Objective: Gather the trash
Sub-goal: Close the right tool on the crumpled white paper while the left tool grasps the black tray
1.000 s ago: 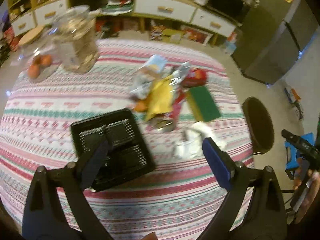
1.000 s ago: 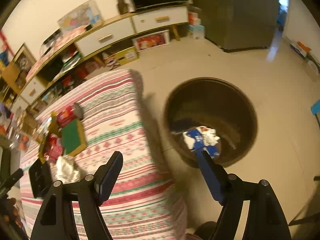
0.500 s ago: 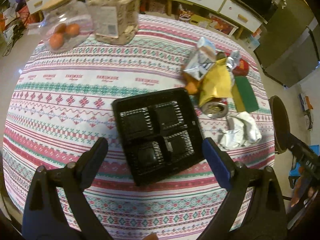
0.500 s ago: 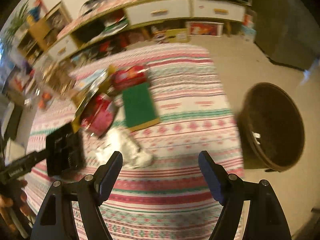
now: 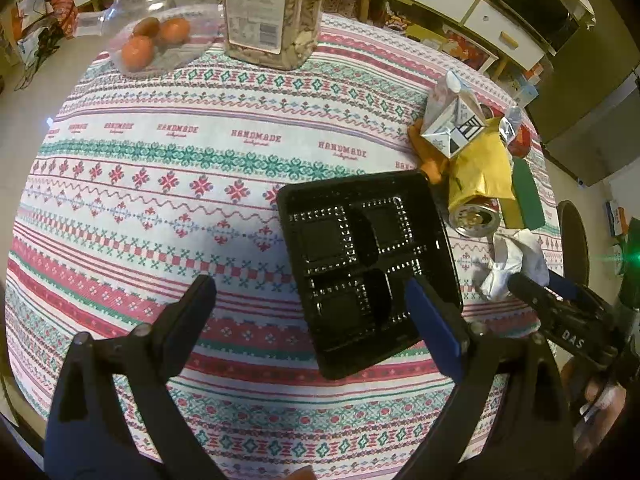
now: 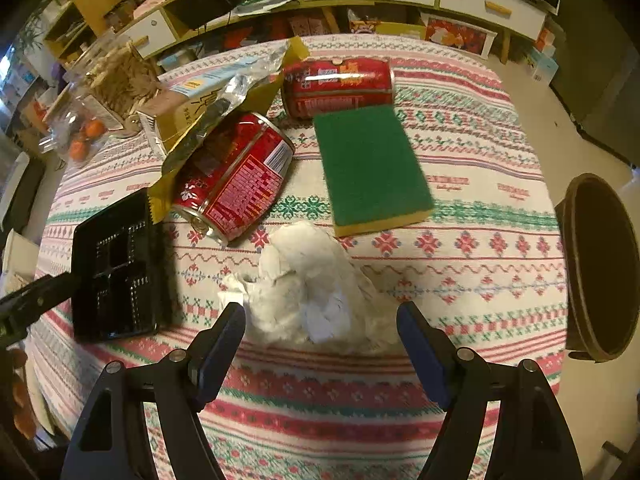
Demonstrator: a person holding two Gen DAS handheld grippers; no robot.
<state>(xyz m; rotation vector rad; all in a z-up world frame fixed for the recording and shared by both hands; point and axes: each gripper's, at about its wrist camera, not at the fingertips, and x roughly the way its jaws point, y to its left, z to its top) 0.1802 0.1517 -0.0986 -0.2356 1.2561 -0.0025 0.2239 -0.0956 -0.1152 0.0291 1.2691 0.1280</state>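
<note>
Fingers of right gripper (image 6: 320, 320) spread wide, empty, poised above crumpled white paper (image 6: 316, 288) on worktop (image 6: 480, 216), w/ paper lying betw. them but not pinched. Left gripper (image 5: 308, 304) also wide open, nothing held, over black tray (image 5: 368, 264). Red can (image 6: 236, 180), 2nd can (image 6: 338, 86) & green sponge (image 6: 370, 168) lie just beyond paper. Brown bin (image 6: 600, 268) on floor at right, off worktop edge.

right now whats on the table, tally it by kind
red drink cans: 2
crumpled white paper wad: 1
green and yellow sponge: 1
black plastic tray: 1
yellow foil wrapper: 1
drink carton: 1
jar of nuts: 1
clear container of orange fruit: 1
total: 9
</note>
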